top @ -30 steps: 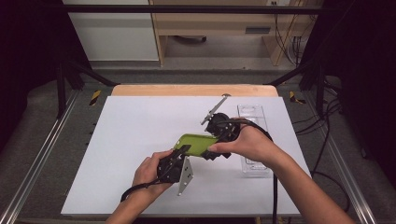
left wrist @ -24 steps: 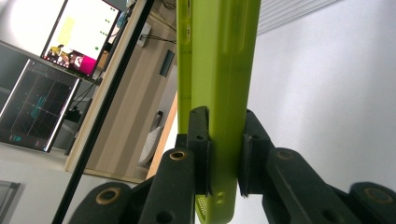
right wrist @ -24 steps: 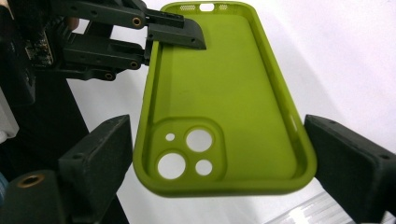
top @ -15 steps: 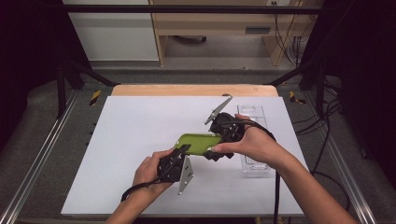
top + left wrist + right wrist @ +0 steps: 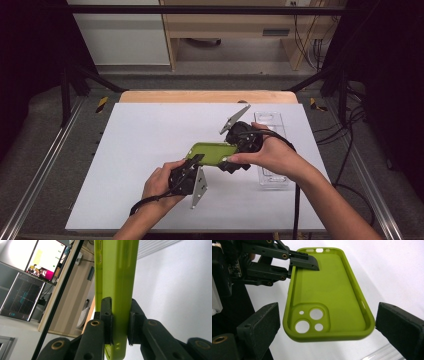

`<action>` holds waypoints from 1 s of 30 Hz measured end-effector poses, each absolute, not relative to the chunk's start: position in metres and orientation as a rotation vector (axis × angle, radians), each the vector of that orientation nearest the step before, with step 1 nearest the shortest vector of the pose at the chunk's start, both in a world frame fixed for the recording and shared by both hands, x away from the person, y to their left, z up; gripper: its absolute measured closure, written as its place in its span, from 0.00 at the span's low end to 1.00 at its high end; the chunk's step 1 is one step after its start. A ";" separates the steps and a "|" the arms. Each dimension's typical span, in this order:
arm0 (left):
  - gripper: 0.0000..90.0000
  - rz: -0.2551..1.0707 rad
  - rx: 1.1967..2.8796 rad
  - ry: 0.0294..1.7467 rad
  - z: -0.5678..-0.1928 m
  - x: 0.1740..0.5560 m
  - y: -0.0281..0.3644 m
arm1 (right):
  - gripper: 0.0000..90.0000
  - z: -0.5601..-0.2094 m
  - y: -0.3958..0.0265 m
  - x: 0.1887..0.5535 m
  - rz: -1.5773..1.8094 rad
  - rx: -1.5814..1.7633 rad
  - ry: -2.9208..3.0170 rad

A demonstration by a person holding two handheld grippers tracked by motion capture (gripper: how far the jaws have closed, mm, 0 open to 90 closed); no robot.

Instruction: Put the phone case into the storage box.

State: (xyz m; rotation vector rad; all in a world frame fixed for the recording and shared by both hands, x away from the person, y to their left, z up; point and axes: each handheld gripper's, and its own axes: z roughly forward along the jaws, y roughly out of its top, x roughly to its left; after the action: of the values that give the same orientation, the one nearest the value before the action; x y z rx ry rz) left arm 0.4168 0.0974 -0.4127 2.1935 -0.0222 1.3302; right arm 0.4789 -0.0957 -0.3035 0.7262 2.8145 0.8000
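At frame centre, my left gripper [image 5: 196, 161] pinches the green phone case [image 5: 212, 153] by its edge, steadying it aloft while my right gripper [image 5: 327, 335], jaws just opened wide, straddles it untouched.

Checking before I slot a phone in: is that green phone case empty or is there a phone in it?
Empty. In the right gripper view the green phone case shows its bare inner back and see-through camera holes.

Clear tray [image 5: 272, 150] — white table [image 5: 145, 145] (bare).
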 end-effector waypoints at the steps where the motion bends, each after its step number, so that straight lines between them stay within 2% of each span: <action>1: 0.86 1.331 2.195 -0.021 -0.413 0.417 0.098 | 0.07 -0.303 -0.096 0.479 0.806 0.725 2.811; 18: 0.86 1.316 2.150 0.094 -0.401 0.427 0.114 | 0.06 -0.278 -0.131 0.469 1.101 0.765 2.569; 30: 0.86 1.202 2.069 0.247 -0.388 0.434 0.125 | 0.06 -0.275 -0.154 0.463 1.301 0.797 2.362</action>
State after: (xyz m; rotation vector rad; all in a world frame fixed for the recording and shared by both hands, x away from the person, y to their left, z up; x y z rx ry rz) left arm 0.4338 0.1247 -0.3880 2.0692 0.2471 1.2019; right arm 0.4628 -0.1540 -0.2753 0.7967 2.3620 1.3010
